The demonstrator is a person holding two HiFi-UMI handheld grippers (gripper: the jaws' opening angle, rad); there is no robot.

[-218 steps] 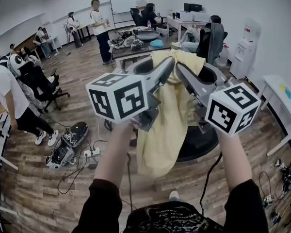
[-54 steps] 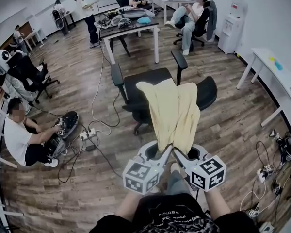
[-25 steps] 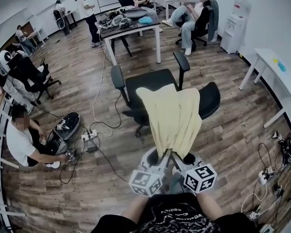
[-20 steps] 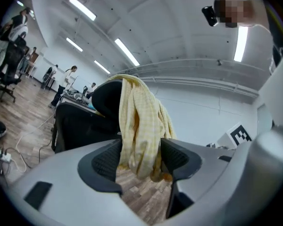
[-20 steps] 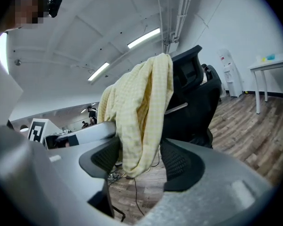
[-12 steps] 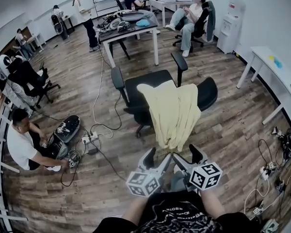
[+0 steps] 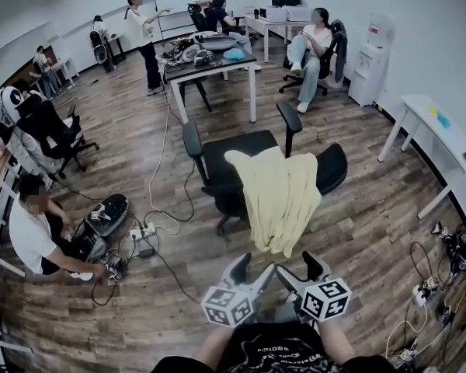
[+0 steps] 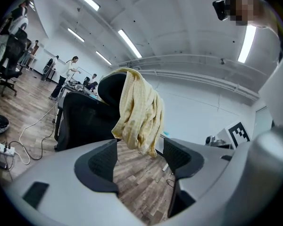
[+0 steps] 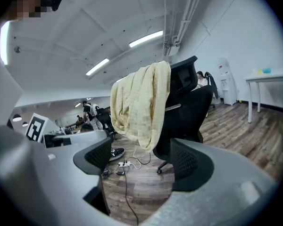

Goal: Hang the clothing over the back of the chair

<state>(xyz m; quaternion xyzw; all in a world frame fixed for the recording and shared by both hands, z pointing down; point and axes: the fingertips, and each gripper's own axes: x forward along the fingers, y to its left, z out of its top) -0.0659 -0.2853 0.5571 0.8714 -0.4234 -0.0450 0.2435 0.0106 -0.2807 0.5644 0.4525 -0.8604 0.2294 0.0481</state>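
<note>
Clothing, a pale yellow garment, hangs draped over the back of a black office chair in the middle of a room with a wooden floor; it lies over the top of the backrest and falls down the near side, with its lower hem hanging free.

At the near edge of the head view the person holds two grippers side by side, each carrying a cube with square markers; the left gripper is on the left and the right gripper is on the right, both just near of the hem.

Left gripper view: the left gripper is released, its jaws spread wide after just opening; nothing sits between its pads; the clothing hangs beyond the gap, clear of both pads, on the chair.

Right gripper view: the right gripper is likewise released, its jaws just opened wide and holding nothing; the clothing hangs over the chair farther off.

Far behind the chair stands a cluttered table; several people stand or sit around the room; a power strip lies on the floor to the left.
</note>
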